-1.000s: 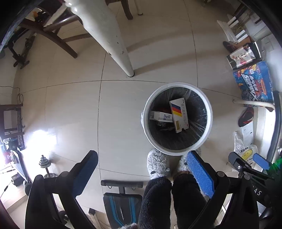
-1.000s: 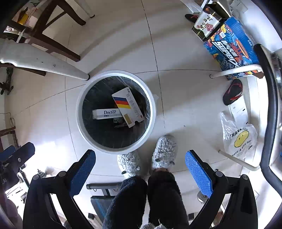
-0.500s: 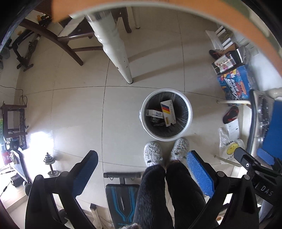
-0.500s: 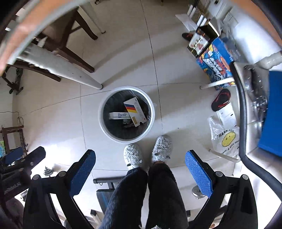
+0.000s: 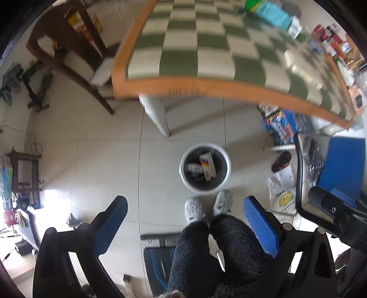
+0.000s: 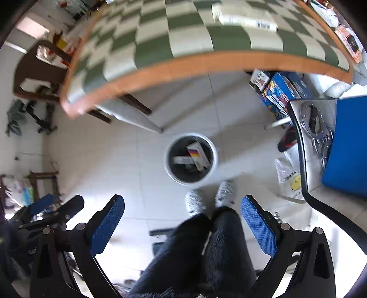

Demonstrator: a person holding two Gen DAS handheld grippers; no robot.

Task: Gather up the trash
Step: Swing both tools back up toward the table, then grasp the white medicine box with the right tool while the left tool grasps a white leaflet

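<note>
Both grippers have climbed well away from the floor in the last second: the bin that filled the middle of each view a moment ago now looks small and far below, and the checked table has swung into the upper part of both pictures.

From the left: the left gripper (image 5: 183, 227) hangs with its blue pads (image 5: 110, 224) spread wide and nothing between them. Below and between its fingers stand the person's grey slippers (image 5: 195, 209), toes almost touching the white trash bin (image 5: 204, 168). Inside the bin lie a flat box with a black, red and yellow stripe (image 5: 207, 165) and a second, paler carton beside it, both resting on the dark liner. So that trash is in, and the lift reads to me as a return for more.

Moving right, the right gripper (image 6: 182, 227) is likewise wide apart and empty, held just beside its partner, whose body shows at the left edge of the right-hand view. Above it the green-and-cream checked table (image 6: 206, 64) now shows its top, and on it a long pale box with a barcode (image 6: 243, 19) lies near the far side, blurred by the motion. At the left view's far end of the table sits a teal packet (image 5: 270, 11) among bottles and jars.

My guess is that the pale box or the packet is the next pick.
</note>
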